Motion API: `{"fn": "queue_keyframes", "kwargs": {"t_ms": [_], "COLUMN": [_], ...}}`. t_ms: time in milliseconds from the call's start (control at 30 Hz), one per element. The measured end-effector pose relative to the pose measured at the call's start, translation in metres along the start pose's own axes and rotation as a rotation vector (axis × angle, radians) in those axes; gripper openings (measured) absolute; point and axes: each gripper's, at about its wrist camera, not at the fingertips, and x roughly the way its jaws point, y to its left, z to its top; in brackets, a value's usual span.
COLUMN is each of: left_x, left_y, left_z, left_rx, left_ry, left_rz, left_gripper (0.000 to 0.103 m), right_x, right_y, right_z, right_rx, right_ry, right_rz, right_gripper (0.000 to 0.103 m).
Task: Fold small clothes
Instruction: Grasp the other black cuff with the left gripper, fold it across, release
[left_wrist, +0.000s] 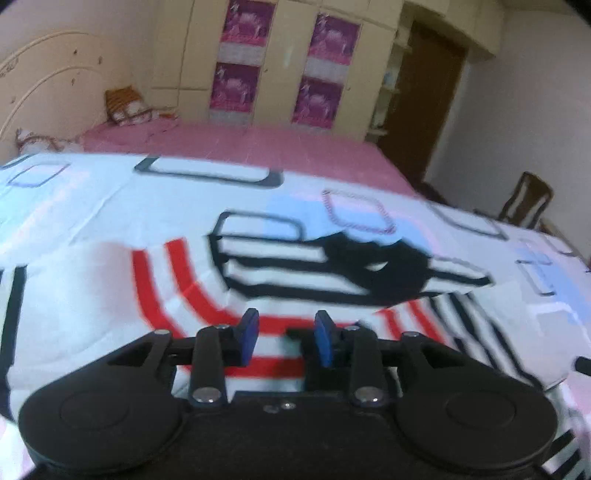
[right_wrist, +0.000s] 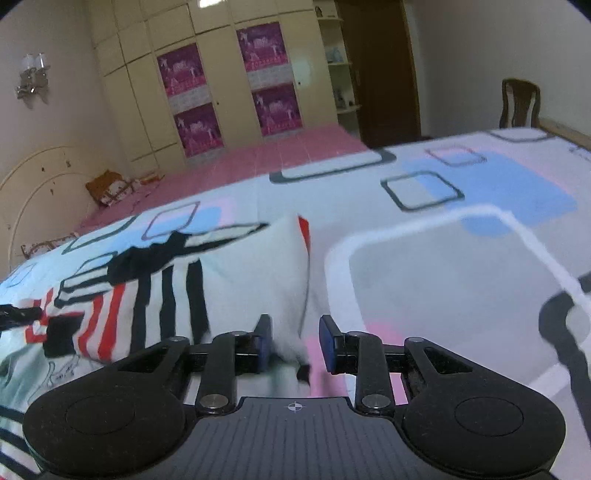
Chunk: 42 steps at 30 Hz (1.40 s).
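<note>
1. One striped garment (left_wrist: 295, 273) lies on the bed's patterned cover (left_wrist: 92, 206).
2. Left gripper (left_wrist: 284, 339): fingers narrowly apart, empty, above the stripes.
3. Right gripper (right_wrist: 295, 343): fingers narrowly parted, a white fold (right_wrist: 288, 332) between them; grip uncertain.
4. Four pink posters (right_wrist: 264, 46) on one wardrobe; one chair (right_wrist: 519, 103) beyond.

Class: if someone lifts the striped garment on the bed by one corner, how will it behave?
The striped garment would probably droop, since it already lies creased and folded on the bed. It looks thin, so likely light. It seems unlikely to roll or break.
</note>
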Motion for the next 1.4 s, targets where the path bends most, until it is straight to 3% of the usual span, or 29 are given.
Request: {"fn": "queue_keyframes", "kwargs": {"t_ms": [67,133,200,267,367,400,433,467,567,667,733,833,900,1000,1133,1167,1233,1400], "left_x": [0.011,0.023,0.034,0.044,0.046,0.042,0.04,0.039,0.036,0.056,0.067,0.079,0.078,0.076,0.057,0.056,0.071,0.043], "left_y": [-0.025,-0.06,-0.087,-0.091,-0.061,-0.049,-0.04,-0.037,-0.045,-0.076,-0.084,-0.075,-0.075,-0.077,-0.08,-0.082,-0.087,-0.085], "left_z": [0.001,-0.007,-0.018,-0.024,-0.028,-0.028,-0.025,-0.021,-0.011,-0.005,-0.009,-0.012,-0.014,-0.01,-0.003,-0.006,-0.019,-0.018], "left_rx": [0.047,0.14,0.222,0.231,0.197,0.183,0.173,0.163,0.126,0.183,0.215,0.242,0.267,0.256,0.211,0.218,0.276,0.235], "left_ry": [0.036,0.055,0.056,0.083,0.118,0.114,0.118,0.116,0.079,0.1,0.118,0.142,0.144,0.149,0.077,0.081,0.175,0.098], "left_rz": [-0.07,-0.116,-0.125,-0.116,-0.016,-0.012,-0.008,-0.006,-0.055,-0.098,-0.086,-0.082,-0.081,-0.073,-0.086,-0.099,-0.061,-0.073], "left_gripper": [0.038,0.05,0.06,0.06,0.057,0.058,0.052,0.052,0.052,0.053,0.054,0.057,0.056,0.054,0.059,0.061,0.062,0.06], "right_x": [0.02,0.041,0.058,0.069,0.074,0.072,0.069,0.068,0.075,0.108,0.132,0.162,0.175,0.173,0.141,0.134,0.133,0.092], "right_y": [0.015,0.038,0.067,0.087,0.067,0.054,0.042,0.039,0.04,0.056,0.056,0.013,-0.01,-0.003,-0.001,0.001,0.004,0.017], "right_z": [0.007,0.01,0.009,0.002,-0.005,-0.004,0.002,0.007,0.029,0.045,0.059,0.078,0.091,0.095,0.091,0.083,0.061,0.051], "right_rx": [-0.009,-0.026,-0.086,-0.161,-0.151,-0.109,-0.083,-0.078,-0.053,-0.113,-0.17,-0.071,0.005,-0.095,-0.076,-0.081,-0.105,-0.147], "right_ry": [0.04,0.073,0.106,0.143,0.159,0.156,0.16,0.156,0.11,0.145,0.13,0.137,0.164,0.189,0.165,0.191,0.224,0.164], "right_rz": [0.011,0.064,0.139,0.194,0.124,0.109,0.089,0.088,0.133,0.109,0.079,-0.07,-0.027,-0.023,0.0,0.015,-0.003,-0.005], "right_gripper": [0.029,0.029,0.029,0.029,0.029,0.02,0.014,0.012,0.012,0.012,0.012,0.012,0.005,0.005,0.005,0.005,0.005,0.005]}}
